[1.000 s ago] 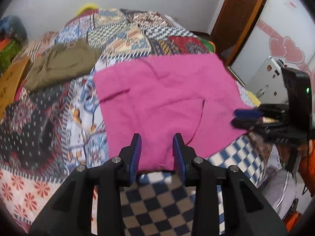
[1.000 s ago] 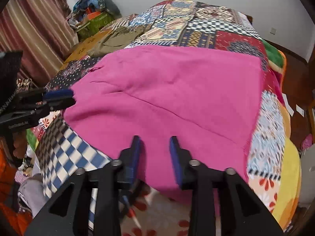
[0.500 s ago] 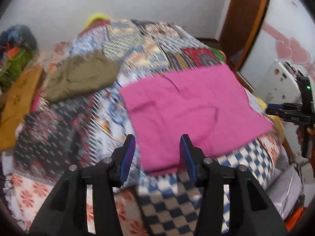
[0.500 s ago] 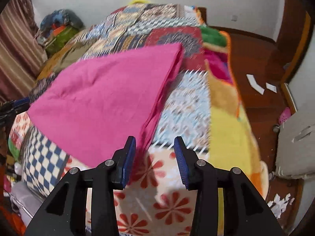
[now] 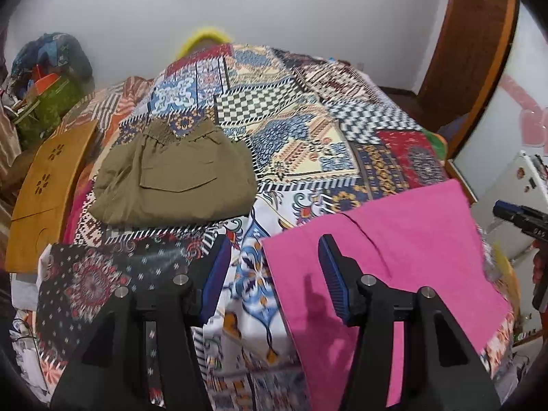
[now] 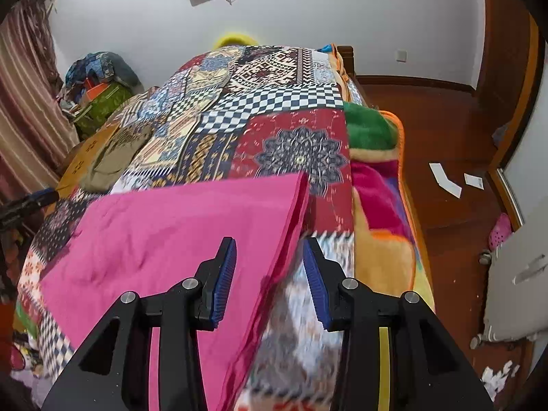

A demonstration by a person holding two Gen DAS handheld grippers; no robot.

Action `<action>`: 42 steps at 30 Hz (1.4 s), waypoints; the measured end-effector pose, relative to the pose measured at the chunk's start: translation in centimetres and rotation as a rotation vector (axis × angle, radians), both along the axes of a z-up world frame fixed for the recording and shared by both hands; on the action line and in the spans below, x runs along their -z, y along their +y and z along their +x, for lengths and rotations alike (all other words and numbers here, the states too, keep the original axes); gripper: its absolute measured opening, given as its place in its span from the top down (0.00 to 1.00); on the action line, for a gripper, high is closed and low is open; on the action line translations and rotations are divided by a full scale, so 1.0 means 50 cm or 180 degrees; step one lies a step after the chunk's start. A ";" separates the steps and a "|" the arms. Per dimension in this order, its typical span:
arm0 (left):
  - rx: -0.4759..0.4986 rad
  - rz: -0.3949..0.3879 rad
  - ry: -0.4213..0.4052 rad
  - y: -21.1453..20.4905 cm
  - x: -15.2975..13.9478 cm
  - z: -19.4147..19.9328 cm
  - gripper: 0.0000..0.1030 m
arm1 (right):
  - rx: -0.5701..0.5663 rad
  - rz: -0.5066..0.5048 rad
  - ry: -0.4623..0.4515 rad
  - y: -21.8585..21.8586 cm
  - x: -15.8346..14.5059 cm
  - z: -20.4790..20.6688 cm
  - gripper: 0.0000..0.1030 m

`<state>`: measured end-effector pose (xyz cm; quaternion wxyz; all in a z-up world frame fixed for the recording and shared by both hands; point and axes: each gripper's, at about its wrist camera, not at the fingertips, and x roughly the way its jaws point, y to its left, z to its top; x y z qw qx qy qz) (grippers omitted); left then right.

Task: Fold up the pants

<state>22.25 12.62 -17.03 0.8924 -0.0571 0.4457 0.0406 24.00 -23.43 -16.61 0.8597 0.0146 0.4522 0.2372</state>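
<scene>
Pink pants (image 5: 394,260) lie released; both hand-held grippers (image 5: 274,274) (image 6: 269,275) have withdrawn, jaws apart

The left gripper (image 5: 272,275) has its blue-padded fingers (image 5: 331,274) spread wide apart, with nothing between them. The right gripper (image 6: 269,279) is likewise spread, its fingers (image 6: 224,275) empty. Each gripper's dark tip shows at the edge of the other's view, well apart.

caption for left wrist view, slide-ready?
Open left tool straddles the pink pants' left edge; olive garment lies beyond.
</scene>
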 end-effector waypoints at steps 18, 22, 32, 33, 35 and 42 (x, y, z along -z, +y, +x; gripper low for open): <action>0.0188 -0.0479 0.0431 0.005 0.148 0.094 0.48 | 0.0014 0.0078 0.0489 0.028 0.117 0.158 0.60; 0.0189 -0.0396 0.0498 -0.011 0.164 0.096 0.46 | -0.0003 0.0096 0.0536 0.027 0.133 0.156 0.59; 0.0121 -0.0851 0.0519 0.019 0.172 0.101 0.53 | -0.0169 0.0218 0.0421 0.035 0.130 0.141 0.88; 0.0150 -0.0909 0.0499 0.017 0.168 0.103 0.55 | -0.0155 0.0245 0.0386 0.035 0.127 0.141 0.89; 0.0173 -0.1021 0.0435 0.019 0.162 0.104 0.56 | -0.0126 0.0282 0.0319 0.037 0.121 0.140 0.90; 0.0169 -0.1000 0.0275 0.021 0.139 0.096 0.93 | -0.0100 0.0293 -0.0020 0.039 0.076 0.133 0.95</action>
